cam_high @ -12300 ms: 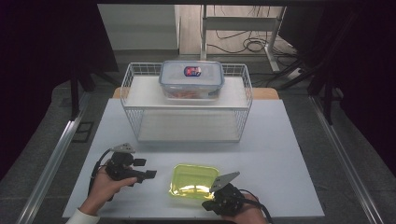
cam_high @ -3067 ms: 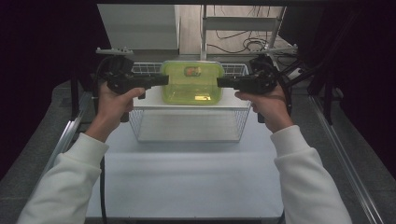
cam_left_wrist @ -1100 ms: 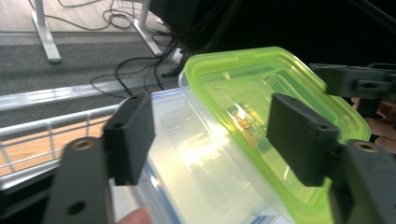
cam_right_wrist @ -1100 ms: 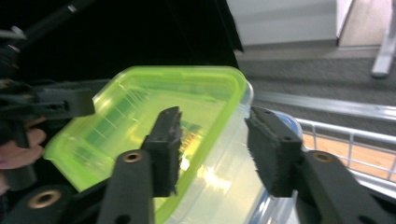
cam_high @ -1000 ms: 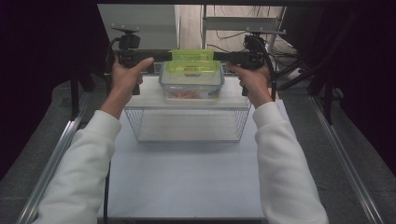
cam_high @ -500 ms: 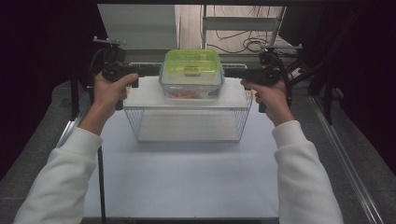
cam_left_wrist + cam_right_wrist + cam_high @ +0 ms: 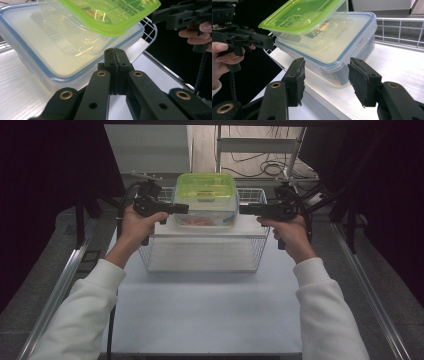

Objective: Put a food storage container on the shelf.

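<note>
Green container (image 7: 205, 187) sits stacked on the clear blue-rimmed lidded box (image 7: 206, 210); in both gripper views it lies tilted and skewed on that lid, one corner overhanging. The box rests on a white board (image 7: 210, 226) laid across the top of a wire basket (image 7: 252, 255), which stands on the table (image 7: 200, 305).

Left gripper (image 7: 180, 209): held at the left side of the box, near it; whether it touches, cannot tell. In the left gripper view its fingers (image 7: 110, 61) are pressed together, nothing between them, tips just in front of the box's corner.

Right gripper (image 7: 245, 210): held at the right side of the box, a little apart from it. Right gripper view shows its fingers (image 7: 297, 75) spread wide, pads bare, the box's near corner lying beyond the gap, not gripped
</note>
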{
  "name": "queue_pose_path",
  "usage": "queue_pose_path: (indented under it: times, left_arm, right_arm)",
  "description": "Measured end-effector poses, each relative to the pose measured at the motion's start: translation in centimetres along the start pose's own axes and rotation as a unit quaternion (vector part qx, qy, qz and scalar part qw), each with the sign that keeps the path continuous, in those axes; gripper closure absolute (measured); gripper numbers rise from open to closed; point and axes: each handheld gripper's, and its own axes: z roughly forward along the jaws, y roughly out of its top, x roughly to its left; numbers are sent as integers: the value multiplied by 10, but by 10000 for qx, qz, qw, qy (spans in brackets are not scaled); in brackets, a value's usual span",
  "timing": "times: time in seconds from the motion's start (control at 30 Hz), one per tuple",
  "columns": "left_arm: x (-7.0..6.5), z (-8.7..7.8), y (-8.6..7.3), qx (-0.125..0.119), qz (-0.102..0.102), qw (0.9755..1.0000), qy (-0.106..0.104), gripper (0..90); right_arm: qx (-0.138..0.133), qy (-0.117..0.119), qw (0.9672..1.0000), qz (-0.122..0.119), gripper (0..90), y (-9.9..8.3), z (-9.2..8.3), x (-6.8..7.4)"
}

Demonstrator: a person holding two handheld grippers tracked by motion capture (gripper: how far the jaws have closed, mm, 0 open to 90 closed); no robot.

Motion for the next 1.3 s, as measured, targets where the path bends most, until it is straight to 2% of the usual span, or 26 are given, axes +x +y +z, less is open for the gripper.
queue_pose_path:
  times: [0.23,0.37,0.53,0.87,1.07,1.2,1.3]
  left_arm:
    - [3,5,4,-20,-73,10000,9,898]
    - [6,6,4,-22,-126,9999,32,898]
    - [3,4,3,-37,-67,10000,6,895]
    - [-8,-10,-2,-10,24,9999,-116,886]
    - [-8,-18,-10,-12,-39,9999,-119,872]
    - [-8,-23,-19,10,-24,9999,-119,824]
    - [-11,-29,-27,-14,41,9999,-91,726]
  right_arm:
    - [16,-37,10000,-76,467,-3,2,-3]
    - [23,-49,10000,-29,466,-4,3,-4]
    - [25,-38,10000,-50,460,-4,4,-4]
    - [97,24,9999,-61,438,-7,3,-1]
    - [115,76,9998,-109,432,-9,2,2]
    - [190,116,9996,-154,429,-15,1,3]
    - [202,132,9995,-185,426,-19,-1,4]
